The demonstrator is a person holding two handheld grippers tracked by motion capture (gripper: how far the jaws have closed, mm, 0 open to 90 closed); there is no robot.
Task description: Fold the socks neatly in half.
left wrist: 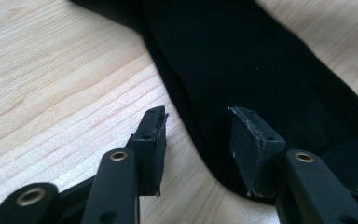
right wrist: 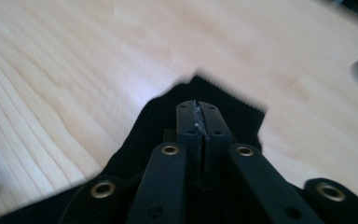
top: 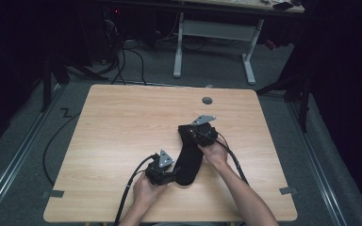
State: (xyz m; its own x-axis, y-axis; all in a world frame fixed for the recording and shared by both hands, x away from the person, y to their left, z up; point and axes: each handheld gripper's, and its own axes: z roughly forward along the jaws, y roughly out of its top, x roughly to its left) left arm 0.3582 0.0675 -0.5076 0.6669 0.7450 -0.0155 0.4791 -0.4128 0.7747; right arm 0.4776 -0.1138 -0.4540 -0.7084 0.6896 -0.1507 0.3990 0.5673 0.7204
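Sock (top: pixel 189 157) flat on table (top: pixel 122 122), R clamped at cuff end
R gripper (right wrist: pixel 199 122) jaws together, prob pinching cuff fabric to anchor/lift it. L gripper (left wrist: pixel 196 140) jaws apart, straddling toe edge w/o gripping — looks set to pinch there.

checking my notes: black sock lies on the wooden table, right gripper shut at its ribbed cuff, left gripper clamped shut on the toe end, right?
Not quite: the left gripper is open, its jaws apart at the toe of the black sock, as the left gripper view shows. The rest holds.
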